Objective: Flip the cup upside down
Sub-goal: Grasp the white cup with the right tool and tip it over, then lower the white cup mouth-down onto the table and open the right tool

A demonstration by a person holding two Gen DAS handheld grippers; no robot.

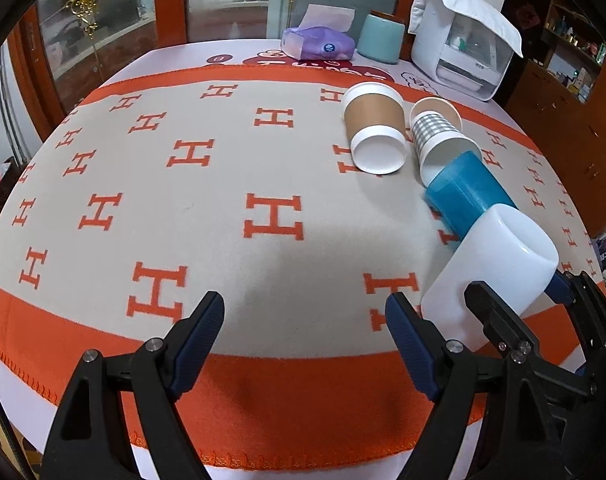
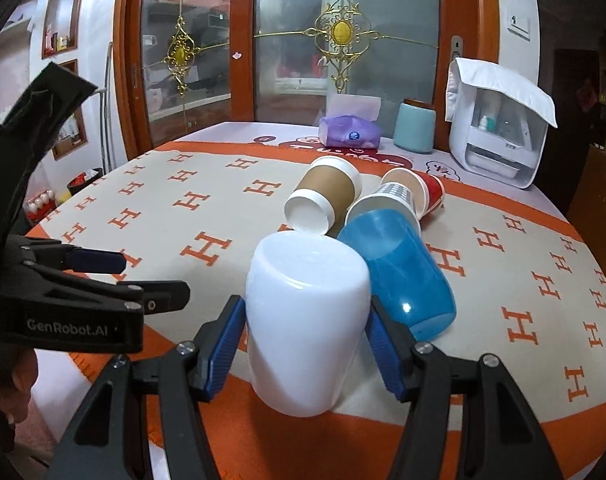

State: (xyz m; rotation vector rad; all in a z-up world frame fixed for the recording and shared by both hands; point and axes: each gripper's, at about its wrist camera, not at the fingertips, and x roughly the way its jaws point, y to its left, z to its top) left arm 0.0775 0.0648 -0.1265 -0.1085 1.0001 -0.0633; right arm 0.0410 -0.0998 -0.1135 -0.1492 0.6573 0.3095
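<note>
While the white cup (image 2: 307, 328) is sitting between the blue pads of our right gripper (image 2: 305, 344), we are gripping it by its sides — the jaws are pressed against it left and right. The cup is tilting, its closed base turned up and toward the far side, its lower edge just over the orange border of the blanket (image 2: 503, 280) covering the worktop. From the left wrist view the same white cup (image 1: 491, 276) is showing at the near right, with the right gripper's black fingers wrapped around it.

Our left gripper (image 1: 305, 332) is hanging over the near edge of the blanket with its jaws wide apart and nothing between them.

Just beyond the white cup, a translucent blue cup (image 2: 399, 272) is lying on its side, touching it on the right. Farther back, a brown-sleeved paper cup (image 2: 323, 200) is lying on its side with its white base facing us, and beside it on the right a paper cup with a grey check pattern (image 2: 387, 204) is lying with its mouth toward the blue one; a red cup (image 2: 433, 194) is peeking out behind that.

At the far edge of the worktop a purple tissue pack (image 2: 349, 132), a pale teal canister (image 2: 415, 128) and a white appliance (image 2: 499, 136) under a white cloth are standing in a row.
</note>
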